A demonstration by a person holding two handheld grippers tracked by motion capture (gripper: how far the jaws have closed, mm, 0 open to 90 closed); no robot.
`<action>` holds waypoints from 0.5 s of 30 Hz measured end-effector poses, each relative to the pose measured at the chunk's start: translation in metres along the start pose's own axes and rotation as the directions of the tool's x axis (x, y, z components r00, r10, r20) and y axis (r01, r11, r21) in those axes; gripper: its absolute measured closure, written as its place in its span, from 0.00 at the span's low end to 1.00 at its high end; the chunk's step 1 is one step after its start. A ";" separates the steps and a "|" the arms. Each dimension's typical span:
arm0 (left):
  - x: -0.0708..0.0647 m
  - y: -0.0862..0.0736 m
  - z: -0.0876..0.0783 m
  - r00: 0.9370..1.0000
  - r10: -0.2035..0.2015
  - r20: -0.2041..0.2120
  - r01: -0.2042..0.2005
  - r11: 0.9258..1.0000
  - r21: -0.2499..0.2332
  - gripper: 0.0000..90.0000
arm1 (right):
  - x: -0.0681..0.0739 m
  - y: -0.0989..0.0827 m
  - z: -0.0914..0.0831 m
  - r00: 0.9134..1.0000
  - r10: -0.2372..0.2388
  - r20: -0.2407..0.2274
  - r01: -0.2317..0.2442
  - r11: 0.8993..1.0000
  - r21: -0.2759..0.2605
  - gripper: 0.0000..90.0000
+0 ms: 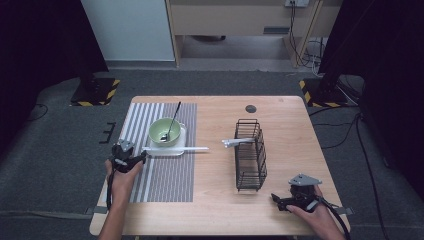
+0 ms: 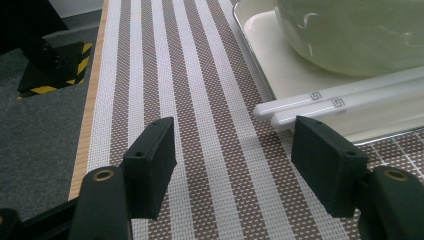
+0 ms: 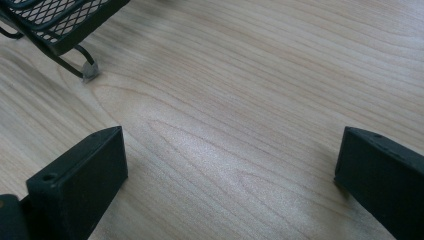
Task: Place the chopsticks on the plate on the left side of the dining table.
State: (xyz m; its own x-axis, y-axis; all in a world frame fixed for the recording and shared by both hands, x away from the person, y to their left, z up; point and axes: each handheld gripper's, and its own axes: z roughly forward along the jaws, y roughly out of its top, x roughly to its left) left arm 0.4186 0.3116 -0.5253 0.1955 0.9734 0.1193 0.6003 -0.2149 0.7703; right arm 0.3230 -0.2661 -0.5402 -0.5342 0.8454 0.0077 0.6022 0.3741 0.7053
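So the left gripper (image 2: 232, 165) sits with jaws apart, nothing between them, and the white chopsticks (image 2: 340, 100) lie just ahead, tips nearest its right-hand jaw.

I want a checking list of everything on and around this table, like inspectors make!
Surface: wooden table, striped mat at its left.
Job's things: white chopsticks lie on the white tray, beside the green bowl; a spoon stands in the bowl.
Clutter: black wire basket with a white utensil poking out.
Grippers: left gripper open, near the chopstick ends; right gripper open over bare wood.
Cables: cords on the floor behind.
Surroundings: striped stand bases, grey carpet.
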 end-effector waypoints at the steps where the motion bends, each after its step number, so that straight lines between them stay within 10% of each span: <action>1: 0.000 0.000 0.000 1.000 0.001 -0.001 -0.001 1.000 -0.001 0.38 | 0.000 0.000 0.000 1.000 0.000 0.000 0.000 1.000 0.000 0.00; 15: -0.001 0.000 0.002 1.000 0.003 0.002 -0.003 1.000 0.001 0.38 | 0.000 0.000 0.000 1.000 0.000 0.000 0.000 1.000 0.001 0.00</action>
State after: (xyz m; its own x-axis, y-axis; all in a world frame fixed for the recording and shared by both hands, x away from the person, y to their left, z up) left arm 0.4198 0.3105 -0.5265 0.1987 0.9726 0.1209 0.6007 -0.2183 0.7691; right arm 0.3230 -0.2662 -0.5402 -0.5343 0.8453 0.0081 0.6028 0.3743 0.7046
